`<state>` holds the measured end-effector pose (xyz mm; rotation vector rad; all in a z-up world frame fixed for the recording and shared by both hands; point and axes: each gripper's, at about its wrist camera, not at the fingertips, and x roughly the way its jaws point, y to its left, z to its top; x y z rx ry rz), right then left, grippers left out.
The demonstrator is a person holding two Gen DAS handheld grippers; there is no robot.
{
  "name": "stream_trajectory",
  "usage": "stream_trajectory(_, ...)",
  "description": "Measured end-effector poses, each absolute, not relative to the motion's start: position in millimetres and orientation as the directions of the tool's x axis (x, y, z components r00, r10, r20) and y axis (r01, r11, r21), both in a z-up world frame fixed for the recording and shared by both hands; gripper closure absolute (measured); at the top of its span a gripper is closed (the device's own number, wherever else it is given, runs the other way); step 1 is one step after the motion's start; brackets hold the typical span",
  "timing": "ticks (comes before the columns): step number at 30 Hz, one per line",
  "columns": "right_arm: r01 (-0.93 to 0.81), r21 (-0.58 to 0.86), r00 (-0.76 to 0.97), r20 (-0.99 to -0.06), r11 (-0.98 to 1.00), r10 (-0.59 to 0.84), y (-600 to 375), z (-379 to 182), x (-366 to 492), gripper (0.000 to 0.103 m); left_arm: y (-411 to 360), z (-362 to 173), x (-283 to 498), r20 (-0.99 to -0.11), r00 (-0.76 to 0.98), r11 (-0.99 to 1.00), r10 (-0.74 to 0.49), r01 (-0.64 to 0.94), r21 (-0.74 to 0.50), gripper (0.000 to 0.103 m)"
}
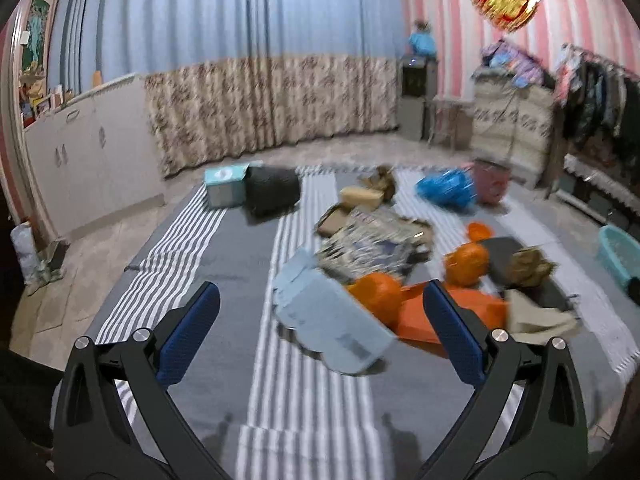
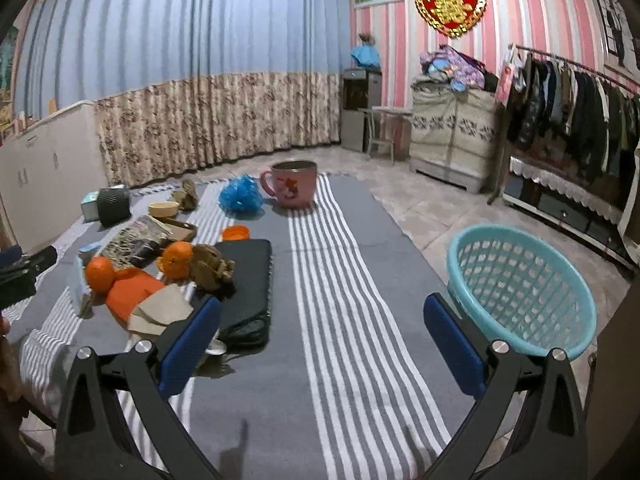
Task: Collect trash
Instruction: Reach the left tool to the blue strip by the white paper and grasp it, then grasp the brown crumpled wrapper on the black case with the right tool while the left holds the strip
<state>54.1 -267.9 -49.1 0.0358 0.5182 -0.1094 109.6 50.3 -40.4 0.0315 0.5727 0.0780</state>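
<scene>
Both grippers' fingers gape wide, empty: left gripper [image 1: 320, 320] over scattered papers [image 1: 336, 320], right gripper [image 2: 322, 330] beside basket [image 2: 520, 292].

Black fingers [image 1: 188, 344] carry blue pads, silver screws.

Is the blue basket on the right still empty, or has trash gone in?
Empty as far as visible. The right wrist view looks into the blue basket and shows only bare lattice walls and floor; the near inner side is hidden behind its rim.

Blurred pale paper [image 1: 334, 322], perhaps envelope.
</scene>
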Motion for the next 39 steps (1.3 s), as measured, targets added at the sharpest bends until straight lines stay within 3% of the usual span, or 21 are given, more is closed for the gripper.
stream_trajectory(8, 0.155, 0.025, 0.833, -0.540, 0.988, -0.117, -273.7, -51.9, 83.1, 0.004, 70.8, -47.2, 151.4, -0.590, 0.797, 0.991, 0.129, -0.122, 0.051, 0.005)
stream_trajectory(13, 0.159, -0.017, 0.828, -0.543, 0.987, -0.142, -268.9, -50.4, 98.4, 0.004, 67.1, -58.9, 176.0, -0.634, 0.762, 0.991, 0.130, -0.119, 0.060, 0.011)
stream_trajectory(18, 0.135, -0.029, 0.808, -0.575, 0.990, -0.127, -265.4, -52.4, 109.0, 0.004, 73.2, -75.1, 192.5, -0.711, 0.696, 0.993, 0.100, -0.114, 0.028, 0.033)
stream_trajectory(23, 0.138, -0.023, 0.778, -0.616, 0.990, -0.123, -266.3, -62.6, 115.1, 0.004, 78.1, -72.7, 183.6, -0.710, 0.700, 0.995, 0.079, -0.095, 0.017, 0.041)
stream_trajectory(25, 0.139, -0.010, 0.773, -0.624, 0.990, -0.115, -267.3, -65.0, 116.1, 0.004, 82.1, -73.9, 181.9, -0.733, 0.677, 0.996, 0.063, -0.084, 0.008, 0.051)
stream_trajectory(27, 0.131, 0.002, 0.776, -0.623, 0.991, -0.101, -267.0, -64.5, 115.9, 0.004, 86.3, -77.4, 180.9, -0.753, 0.657, 0.997, 0.042, -0.074, -0.010, 0.069)
stream_trajectory(32, 0.109, -0.024, 0.783, -0.614, 0.994, -0.101, -258.0, -59.7, 117.6, 0.004, 90.4, -81.7, 176.6, -0.755, 0.655, 0.998, 0.022, -0.053, -0.018, 0.091)
stream_trajectory(39, 0.035, -0.029, 0.784, -0.619, 0.999, -0.046, -234.2, -54.4, 127.7, 0.004, 87.4, -55.7, 172.7, -0.691, 0.722, 0.999, 0.036, -0.025, 0.025, 0.095)
